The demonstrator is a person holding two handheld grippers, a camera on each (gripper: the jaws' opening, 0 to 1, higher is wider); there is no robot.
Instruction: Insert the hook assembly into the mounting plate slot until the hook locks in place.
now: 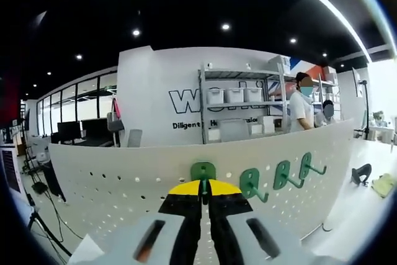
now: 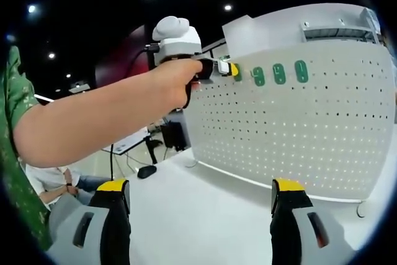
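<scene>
Left hand-held gripper (image 1: pixel 203 192) is rising from the bottom of the left gripper view with its yellow-tipped jaws drawn almost together, pinching a green hook (image 1: pixel 203 172) and pressing it flat against the white perforated mounting plate (image 1: pixel 111 172). Three more green hooks (image 1: pixel 282 175) are hanging in a row on the plate to the right of the held one, each with its prong pointing out. Behind the plate, a metal shelf rack (image 1: pixel 239 100) is carrying white bins, and two people (image 1: pixel 302 107) are standing beside it near a white wall with lettering. Moving to the right gripper view, the right hand-held gripper (image 2: pixel 201 200) is sitting low with its jaws spread wide apart and nothing between them, hovering over the white worktop (image 2: pixel 205 215). Across from it, a bare arm (image 2: pixel 93 122) is reaching in from the left, its hand wrapped around the left hand-held gripper, whose yellow tips are meeting the plate at the end of the row of green hooks.
</scene>
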